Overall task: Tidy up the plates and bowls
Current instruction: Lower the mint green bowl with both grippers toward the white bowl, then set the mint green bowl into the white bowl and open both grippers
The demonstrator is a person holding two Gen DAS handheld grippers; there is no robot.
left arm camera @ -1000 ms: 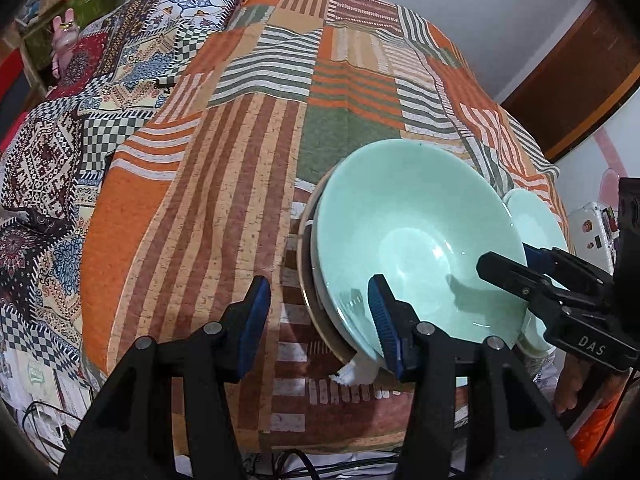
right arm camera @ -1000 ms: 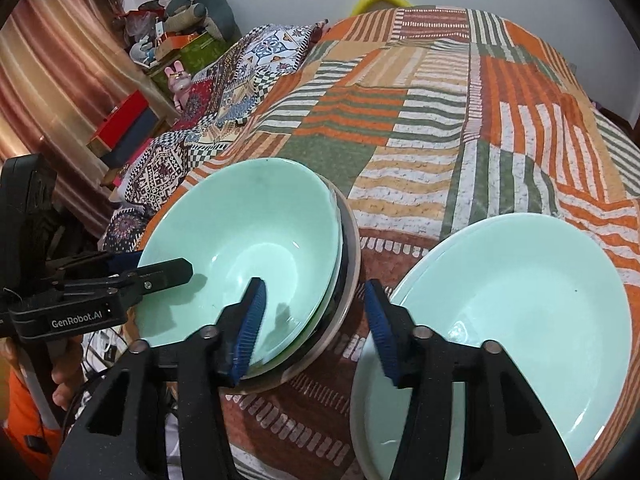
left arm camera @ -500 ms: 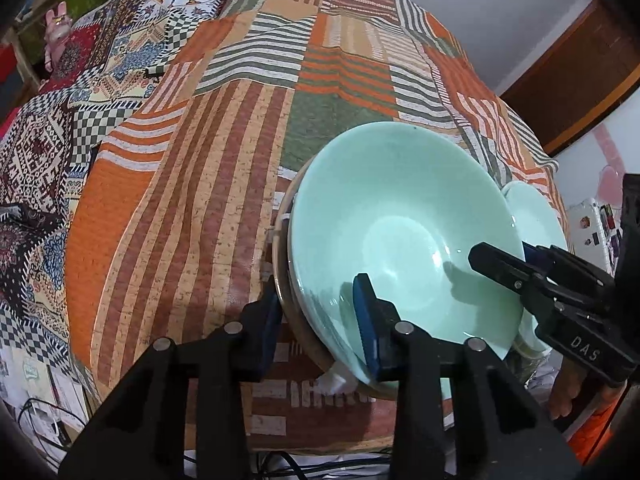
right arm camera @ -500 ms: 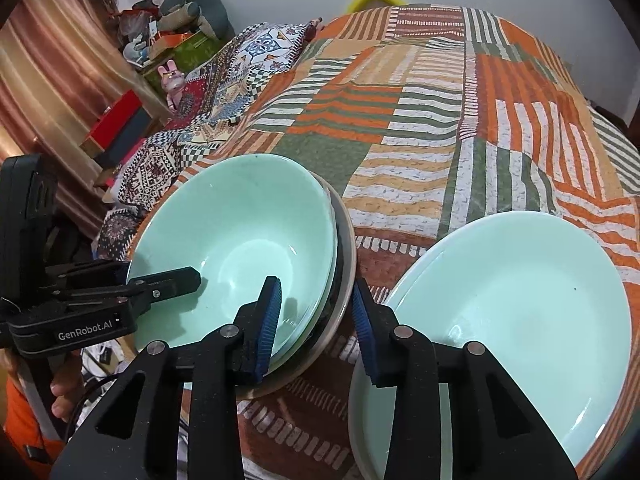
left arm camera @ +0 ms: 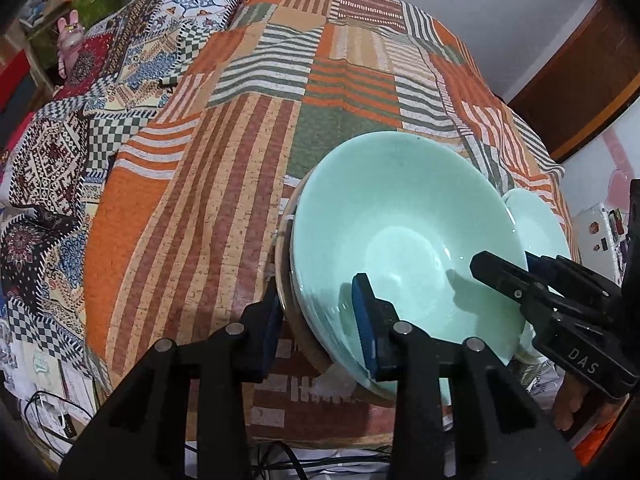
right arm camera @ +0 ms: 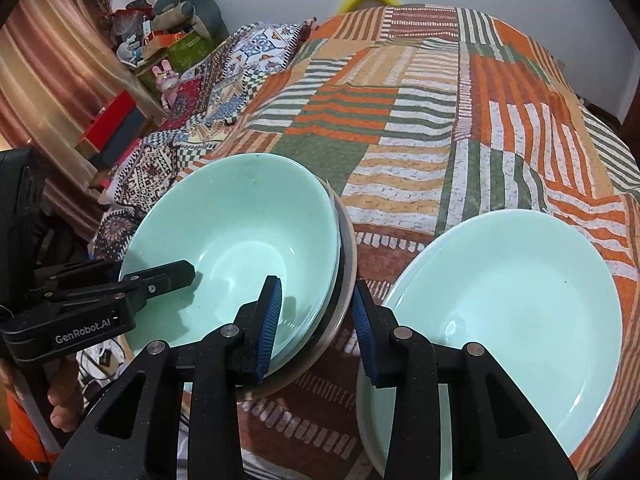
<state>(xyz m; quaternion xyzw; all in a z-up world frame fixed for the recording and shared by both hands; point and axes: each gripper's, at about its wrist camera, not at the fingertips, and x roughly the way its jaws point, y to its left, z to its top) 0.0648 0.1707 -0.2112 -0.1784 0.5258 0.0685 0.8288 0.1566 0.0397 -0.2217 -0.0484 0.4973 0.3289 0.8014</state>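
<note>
Crowding the gripped bowl stack [right arm camera: 240,232], mint plates [right arm camera: 512,304] sit beside.

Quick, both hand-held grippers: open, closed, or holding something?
Left hand-held gripper: closed on the rim of the stacked bowls.
Right hand-held gripper: closed on the same stack's opposite rim.

Bowl [left arm camera: 404,232] is pale mint green, glossy, plain — it sits in a stack whose lowest rim [left arm camera: 282,276] shows tan-brown. Second dish [right arm camera: 516,300] the same mint green, unpatterned. Bedspread [left arm camera: 224,184] is patchwork: orange, brick-red, olive-green and cream stripes, speckled like cork. Beside it a quilt [left arm camera: 60,148] in navy, maroon and white checks and medallions. Both grippers black with blue ribbed pads [right arm camera: 270,316]. Curtain [right arm camera: 48,76] brown-striped — wall white.
</note>
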